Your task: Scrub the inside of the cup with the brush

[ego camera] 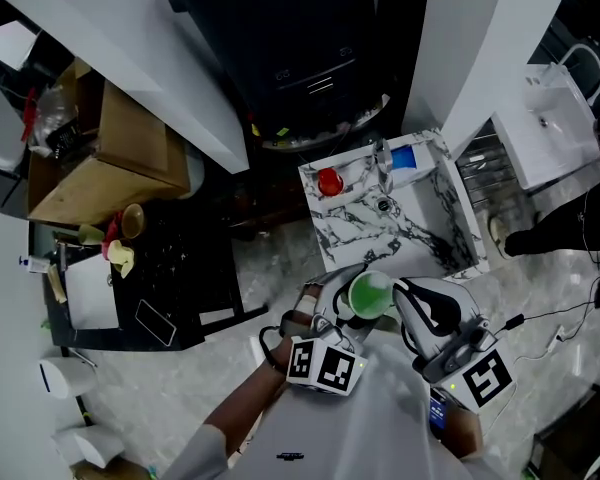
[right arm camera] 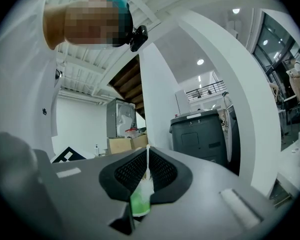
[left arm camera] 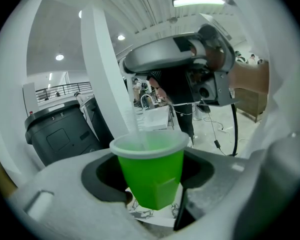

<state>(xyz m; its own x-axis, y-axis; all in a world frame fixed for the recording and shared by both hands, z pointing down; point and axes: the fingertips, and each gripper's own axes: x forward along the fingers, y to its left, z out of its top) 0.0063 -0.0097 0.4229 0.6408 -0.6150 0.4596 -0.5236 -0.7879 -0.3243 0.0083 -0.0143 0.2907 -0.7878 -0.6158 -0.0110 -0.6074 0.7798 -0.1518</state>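
A green plastic cup [ego camera: 368, 294] is held upright in front of the person, with my left gripper [ego camera: 352, 298] shut on its sides. In the left gripper view the cup [left arm camera: 151, 171] sits between both jaws, its white rim up. My right gripper [ego camera: 402, 293] comes at the cup from the right and is shut on a thin white brush handle [right arm camera: 148, 166]. In the right gripper view the handle runs between the black pads [right arm camera: 162, 173] down toward the green cup [right arm camera: 140, 203]. The brush head is hidden inside the cup.
Beyond the cup stands a marble-patterned basin [ego camera: 420, 238] holding a red object [ego camera: 329, 181] and a blue one [ego camera: 403, 158]. A black bin [ego camera: 280, 38] is behind it. A cardboard box [ego camera: 110, 158] and a black table [ego camera: 170, 278] are at left, a white sink [ego camera: 555, 118] at right.
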